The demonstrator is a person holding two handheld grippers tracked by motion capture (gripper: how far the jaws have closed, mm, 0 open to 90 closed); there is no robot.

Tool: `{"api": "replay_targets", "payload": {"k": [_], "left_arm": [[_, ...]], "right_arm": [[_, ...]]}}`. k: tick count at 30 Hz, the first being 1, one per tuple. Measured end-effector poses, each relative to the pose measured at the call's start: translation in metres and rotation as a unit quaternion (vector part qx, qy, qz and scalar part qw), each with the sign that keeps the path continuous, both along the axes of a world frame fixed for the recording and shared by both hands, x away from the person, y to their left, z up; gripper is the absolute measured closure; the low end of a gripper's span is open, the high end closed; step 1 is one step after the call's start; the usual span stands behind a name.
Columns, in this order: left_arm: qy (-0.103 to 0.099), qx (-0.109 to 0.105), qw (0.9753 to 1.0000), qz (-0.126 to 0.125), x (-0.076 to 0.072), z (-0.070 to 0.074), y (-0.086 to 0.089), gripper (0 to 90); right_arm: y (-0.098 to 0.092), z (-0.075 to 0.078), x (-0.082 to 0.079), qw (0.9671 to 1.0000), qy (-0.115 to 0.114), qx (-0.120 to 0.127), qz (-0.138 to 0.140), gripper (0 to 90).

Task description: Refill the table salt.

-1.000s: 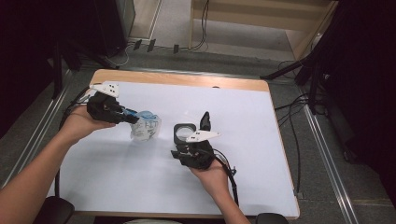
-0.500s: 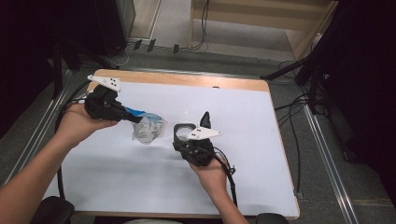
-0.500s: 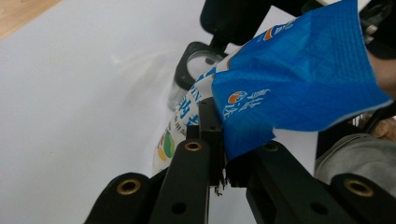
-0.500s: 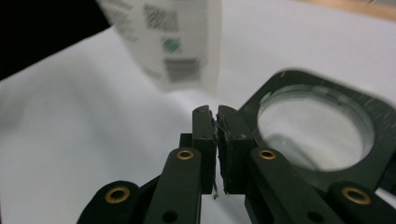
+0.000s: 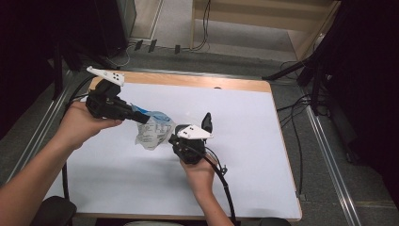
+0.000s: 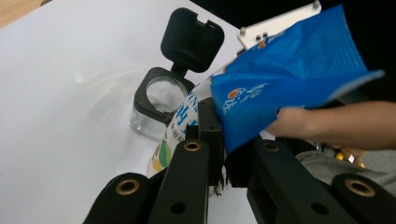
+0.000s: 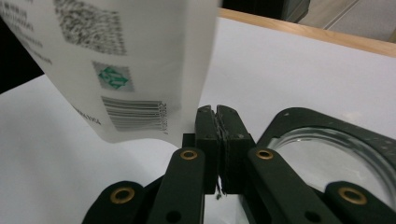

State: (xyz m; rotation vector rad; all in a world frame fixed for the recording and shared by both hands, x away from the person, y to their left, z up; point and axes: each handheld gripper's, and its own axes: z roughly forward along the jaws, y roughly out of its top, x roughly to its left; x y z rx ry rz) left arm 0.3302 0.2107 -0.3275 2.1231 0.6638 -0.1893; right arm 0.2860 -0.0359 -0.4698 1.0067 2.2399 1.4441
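The left tongs (image 5: 143,118) are clamped on the blue top edge of a plastic pouch (image 5: 153,132), which hangs tilted above the white table (image 5: 244,122), left of its middle and nearer the far edge than the near one. In the left gripper view the pouch (image 6: 285,88) folds over the jaws, its blue part uppermost and its printed white part below. The right tongs (image 5: 175,140) sit just beside the pouch's lower end; in the right gripper view their jaws are pressed together, with the pouch's barcoded white face (image 7: 116,60) hanging just to their left, and I cannot tell whether any film is caught between them. A clear square jar (image 6: 156,105) with a black collar stands on the table beside the right tongs, its hinged black lid (image 6: 192,39) flipped upright and open.
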Motion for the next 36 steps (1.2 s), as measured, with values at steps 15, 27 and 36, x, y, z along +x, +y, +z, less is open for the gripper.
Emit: {"api": "replay_targets", "payload": {"k": [15,27,36], "left_arm": [[0.032,0.028,0.9990,0.014,0.020,-0.007,-0.039,90.0],[0.033,0.021,0.9987,0.032,0.010,-0.005,-0.025,90.0],[0.046,0.003,0.9984,0.033,0.009,-0.005,-0.020,90.0]], "right_arm": [[0.019,-0.025,-0.005,0.9992,-0.011,0.038,0.005,90.0],[0.027,-0.033,-0.003,0.9986,-0.045,0.026,0.007,90.0],[0.030,-0.035,-0.002,0.9980,-0.060,0.019,0.001,88.6]]}}
